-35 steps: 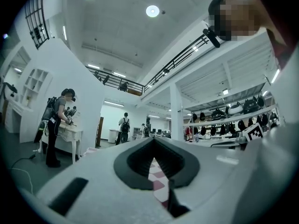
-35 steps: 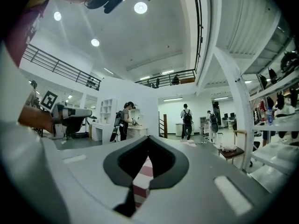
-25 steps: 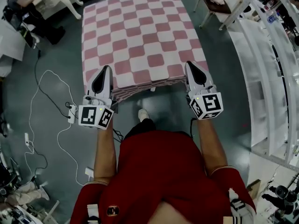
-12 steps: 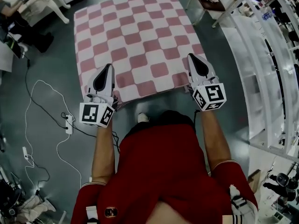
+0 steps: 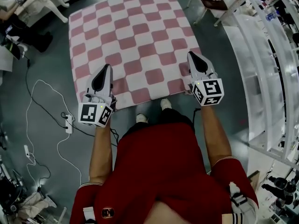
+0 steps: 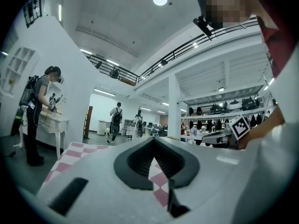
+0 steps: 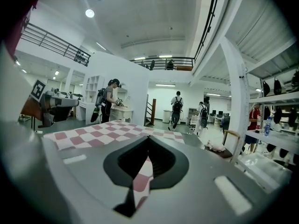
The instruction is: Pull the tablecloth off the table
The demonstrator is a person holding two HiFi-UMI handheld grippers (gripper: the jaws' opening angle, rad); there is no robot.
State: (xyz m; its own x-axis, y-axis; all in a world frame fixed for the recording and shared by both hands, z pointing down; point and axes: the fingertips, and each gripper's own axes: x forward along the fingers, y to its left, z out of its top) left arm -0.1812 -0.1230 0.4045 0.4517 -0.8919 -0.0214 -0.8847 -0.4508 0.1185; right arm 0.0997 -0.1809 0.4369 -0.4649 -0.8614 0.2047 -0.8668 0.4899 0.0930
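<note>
The pink-and-white checked tablecloth (image 5: 135, 41) lies spread out ahead of me and hides the table under it. My left gripper (image 5: 103, 70) is shut on the cloth's near left corner, and a checked strip (image 6: 159, 183) runs between its closed jaws. My right gripper (image 5: 194, 56) is shut on the near right corner, where a fold of cloth (image 7: 141, 178) is pinched in the jaws. Both grippers point nearly level along the cloth. The cloth's near edge (image 5: 145, 99) stretches between them, just ahead of the person's shoes.
A wooden-framed chair (image 5: 210, 1) stands at the far right corner. White shelving (image 5: 261, 55) runs down the right side. A power strip and white cables (image 5: 69, 123) lie on the floor at left. A seated person (image 5: 18, 8) works at the far left, and people (image 7: 176, 107) walk in the hall.
Both grippers have drawn back towards the person with the cloth corners held. The hanging front fold of the cloth has been lifted flat, and the near edge now reaches the person's feet.
</note>
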